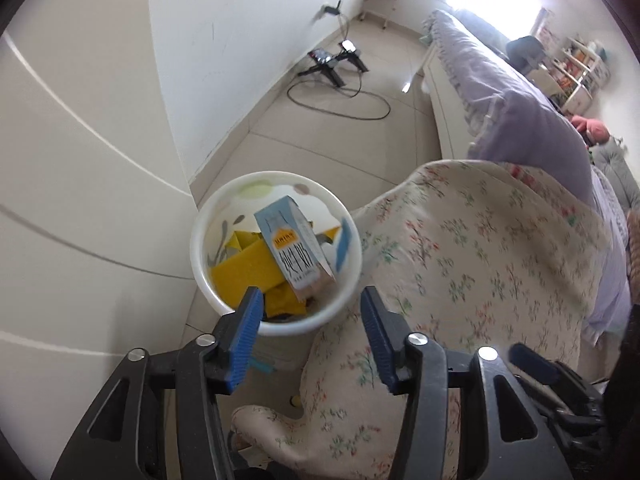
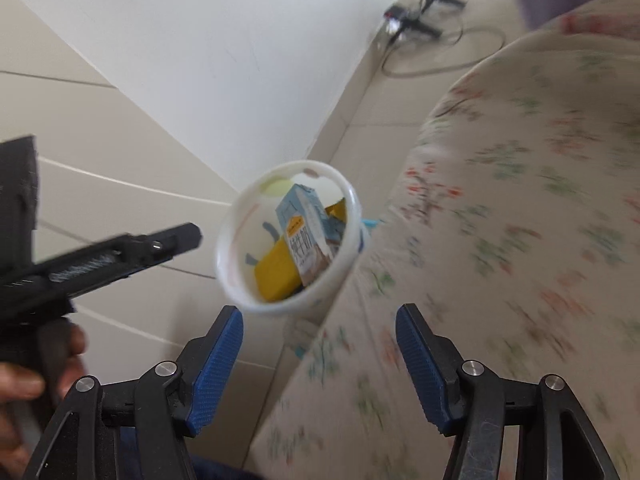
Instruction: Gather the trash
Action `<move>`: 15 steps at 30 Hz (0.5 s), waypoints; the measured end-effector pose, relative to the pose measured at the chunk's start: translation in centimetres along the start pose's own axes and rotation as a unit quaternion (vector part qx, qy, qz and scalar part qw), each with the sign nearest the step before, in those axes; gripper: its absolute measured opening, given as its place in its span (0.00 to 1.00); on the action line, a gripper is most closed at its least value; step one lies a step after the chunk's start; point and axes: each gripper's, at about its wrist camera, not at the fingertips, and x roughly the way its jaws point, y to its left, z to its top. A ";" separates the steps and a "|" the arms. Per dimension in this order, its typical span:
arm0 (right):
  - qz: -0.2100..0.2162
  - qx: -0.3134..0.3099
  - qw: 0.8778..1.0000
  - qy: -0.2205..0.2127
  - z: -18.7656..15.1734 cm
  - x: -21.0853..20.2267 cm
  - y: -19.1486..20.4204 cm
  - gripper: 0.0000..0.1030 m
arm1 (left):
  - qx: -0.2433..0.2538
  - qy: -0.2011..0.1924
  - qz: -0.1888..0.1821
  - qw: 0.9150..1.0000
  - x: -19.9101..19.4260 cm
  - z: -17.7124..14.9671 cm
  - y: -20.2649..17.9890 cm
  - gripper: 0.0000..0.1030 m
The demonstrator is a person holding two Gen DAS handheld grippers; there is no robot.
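Note:
A small white trash bin (image 1: 208,280) stands on the tile floor between a white cabinet and a floral cushion. It holds a light blue milk carton (image 1: 294,248) and yellow wrappers (image 1: 244,270). My left gripper (image 1: 310,300) hangs open and empty just above the bin's near rim. In the right wrist view the bin (image 2: 232,248) shows the same carton (image 2: 306,236) and yellow wrapper (image 2: 276,270). My right gripper (image 2: 320,320) is open and empty, above and short of the bin. The left gripper's body (image 2: 100,264) shows at the left, held by a hand.
A floral cushion (image 1: 460,280) lies right of the bin against a bed with lavender covers (image 1: 520,112). White cabinet doors (image 1: 80,200) stand to the left. A black folding stand (image 1: 336,60) and a looped cable (image 1: 340,100) lie on the floor further back.

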 end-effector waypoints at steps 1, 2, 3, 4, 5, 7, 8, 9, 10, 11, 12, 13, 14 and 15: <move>-0.002 -0.003 1.000 -0.012 -1.1 -1.8 0.1 0.70 | 0.000 -0.007 0.002 1.000 -0.8 -0.9 -0.4 0.65; -0.005 -0.007 1.000 -0.024 -2.0 -3.2 0.2 0.71 | -0.005 -0.014 0.002 1.000 -1.8 -2.2 -1.0 0.70; -0.011 -0.011 0.999 -0.038 -2.8 -4.6 0.2 0.72 | -0.012 -0.019 -0.004 1.000 -2.7 -3.6 -1.4 0.71; -0.019 -0.012 0.998 -0.054 -4.1 -6.5 0.3 0.74 | -0.016 -0.020 -0.012 1.000 -3.4 -4.8 -1.8 0.71; -0.022 -0.014 0.998 -0.061 -4.8 -7.4 0.6 0.75 | -0.015 -0.022 -0.019 0.999 -4.3 -6.4 -2.4 0.71; -0.032 -0.026 0.996 -0.077 -7.0 -9.9 1.0 0.76 | -0.006 -0.025 -0.018 0.999 -5.8 -9.1 -3.6 0.71; -0.039 -0.031 0.995 -0.082 -7.6 -10.5 1.2 0.76 | 0.000 -0.026 -0.011 1.000 -6.3 -10.2 -4.1 0.72; -0.049 -0.038 0.994 -0.089 -8.4 -11.4 1.4 0.77 | 0.006 -0.026 -0.002 1.000 -6.9 -11.3 -4.7 0.73; -0.062 -0.045 0.992 -0.099 -9.1 -12.3 1.5 0.79 | 0.008 -0.025 0.004 1.000 -7.4 -12.1 -5.0 0.74; -0.078 -0.052 0.989 -0.112 -9.9 -13.3 1.6 0.79 | 0.012 -0.026 0.007 1.000 -8.1 -13.0 -5.5 0.76; -0.089 -0.056 0.987 -0.122 -10.5 -14.0 1.6 0.81 | 0.016 -0.029 0.011 0.999 -8.8 -13.7 -6.0 0.77; -0.098 -0.058 0.985 -0.132 -11.0 -14.7 1.7 0.84 | 0.021 -0.035 0.018 0.999 -9.4 -14.2 -6.4 0.80; -0.104 -0.059 0.983 -0.140 -11.4 -15.3 1.7 0.84 | 0.028 -0.041 0.028 0.998 -10.1 -14.5 -6.8 0.82; -0.107 -0.059 0.982 -0.147 -11.7 -15.8 1.6 0.86 | 0.037 -0.049 0.040 0.997 -10.9 -15.0 -7.5 0.83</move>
